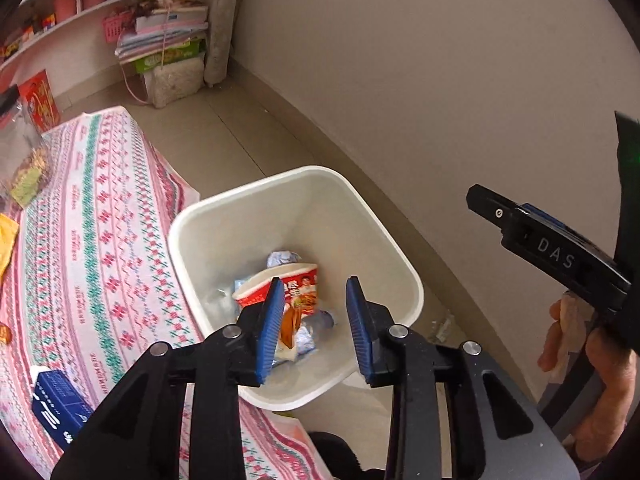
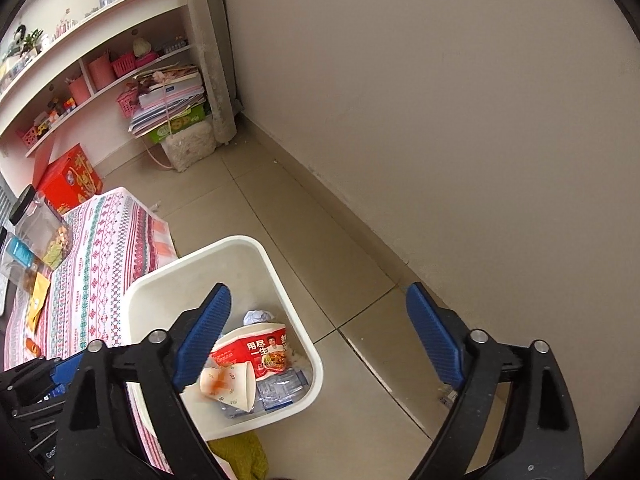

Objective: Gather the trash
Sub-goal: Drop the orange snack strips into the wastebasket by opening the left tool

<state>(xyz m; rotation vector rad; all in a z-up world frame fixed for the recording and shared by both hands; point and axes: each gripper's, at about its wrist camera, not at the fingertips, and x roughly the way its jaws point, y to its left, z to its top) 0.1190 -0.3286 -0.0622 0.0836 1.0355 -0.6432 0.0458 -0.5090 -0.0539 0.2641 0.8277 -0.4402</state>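
A white plastic trash bin (image 1: 396, 256) stands on the floor beside the table; it also shows in the right wrist view (image 2: 280, 280). Inside lie a red and white instant noodle cup (image 1: 300, 284) (image 2: 260, 350), a stained paper wrapper (image 2: 232, 384), crumpled paper and clear plastic packets. My left gripper (image 1: 314, 320) is open and empty above the bin. My right gripper (image 2: 316, 336) is wide open and empty, above the bin's right side; it shows at the right edge of the left wrist view (image 1: 540, 236).
The table with a pink and green patterned cloth (image 1: 100, 240) is left of the bin. On it are a blue box (image 1: 60, 404), a clear jar (image 2: 40, 224) and yellow packets (image 2: 38, 300). Shelves, stacked books and a red box (image 2: 72, 178) stand at the back. A beige wall is on the right.
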